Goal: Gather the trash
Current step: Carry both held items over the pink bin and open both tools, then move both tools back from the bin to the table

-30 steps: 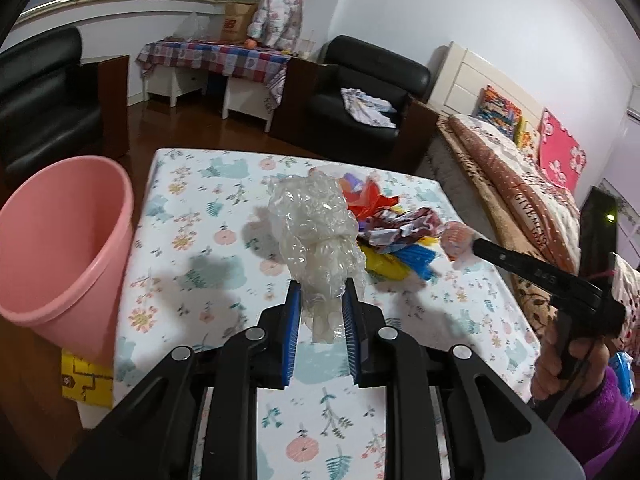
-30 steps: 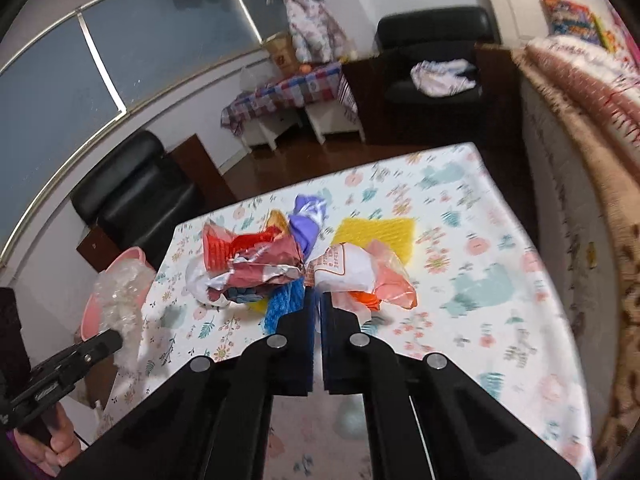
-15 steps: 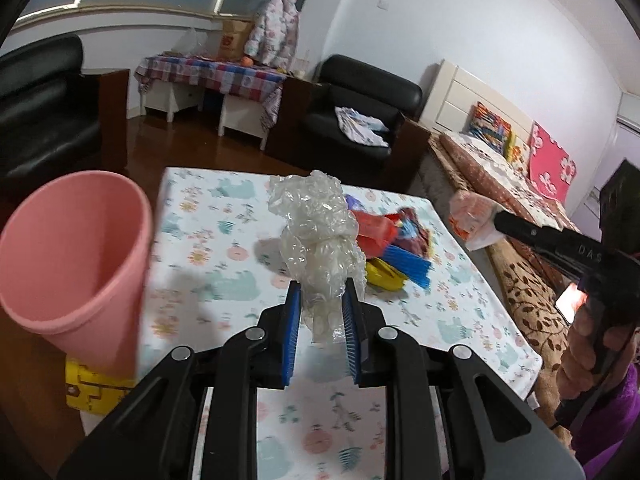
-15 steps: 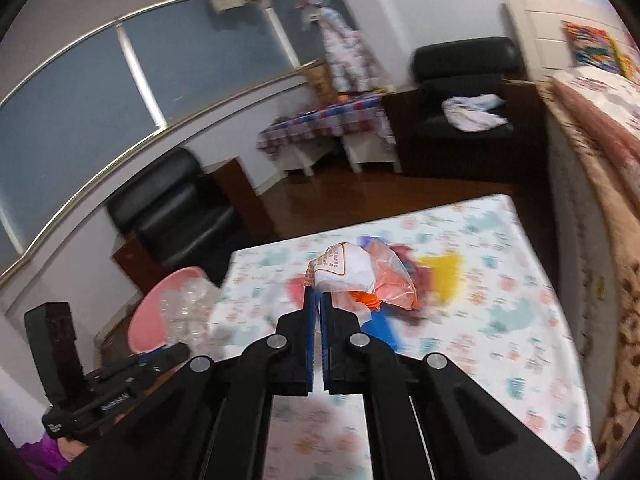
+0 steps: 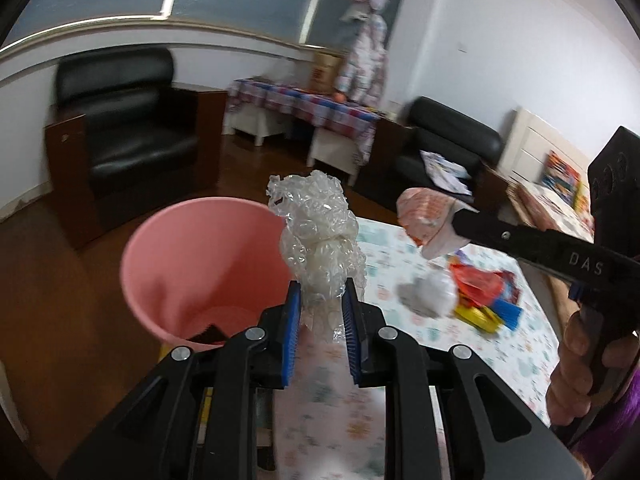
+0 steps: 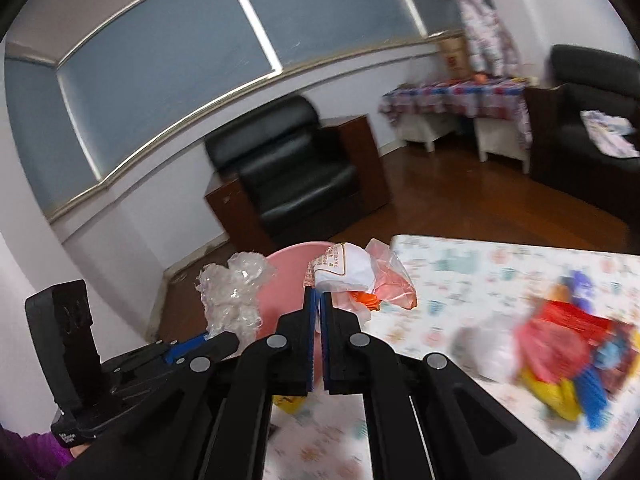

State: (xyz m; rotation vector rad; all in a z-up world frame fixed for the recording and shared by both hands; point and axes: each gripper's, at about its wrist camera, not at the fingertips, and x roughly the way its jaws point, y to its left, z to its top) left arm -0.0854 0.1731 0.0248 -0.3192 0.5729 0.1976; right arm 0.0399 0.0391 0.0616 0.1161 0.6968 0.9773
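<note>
My left gripper (image 5: 320, 300) is shut on a crumpled clear plastic wad (image 5: 316, 232), held just right of the pink bin's (image 5: 200, 264) open mouth. My right gripper (image 6: 319, 300) is shut on a white and orange plastic wrapper (image 6: 356, 272), and it holds this above the table near the bin's (image 6: 288, 280) rim. In the left wrist view the right gripper (image 5: 452, 220) comes in from the right with the wrapper (image 5: 428, 212). More trash lies on the floral table (image 5: 516, 360): a white crumpled ball (image 5: 430, 294) and a pile of red, yellow and blue wrappers (image 5: 484, 296).
The bin stands on the wooden floor off the table's left edge, with something dark at its bottom (image 5: 208, 334). A black armchair (image 5: 128, 136) stands behind it. A second black armchair (image 5: 448, 148) and a checked-cloth side table (image 5: 304, 108) sit farther back. A hand in a purple sleeve (image 5: 580, 364) grips the right tool.
Both grippers have swung left toward the pink bin and risen a little, each keeping its load. The bin now sits straight ahead of the left gripper instead of far left.
</note>
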